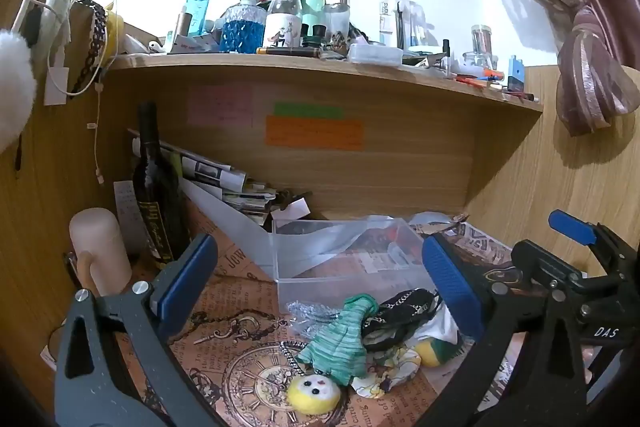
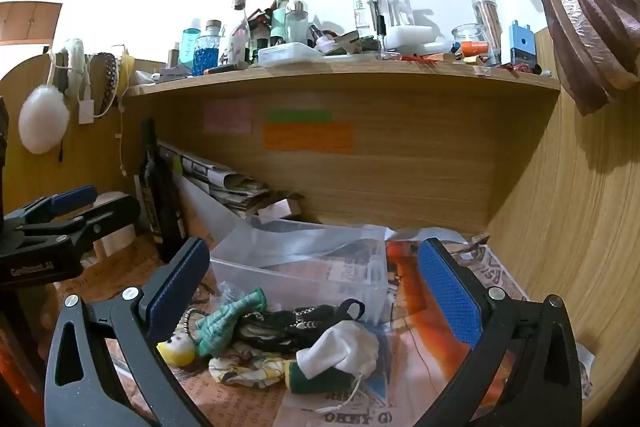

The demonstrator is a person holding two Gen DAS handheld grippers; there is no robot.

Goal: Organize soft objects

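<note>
Left tongs (image 1: 320, 291) and right tongs (image 2: 316, 295) both gape, empty. The pile (image 2: 280, 339) of limp, light cloth items lies on the tabletop between their tips, before the bin (image 2: 340, 267). Pinch a bunched fold.

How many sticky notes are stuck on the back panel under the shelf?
3: a pink note on the left, a green note to its right, and an orange note directly beneath the green one. None looks hidden.
</note>
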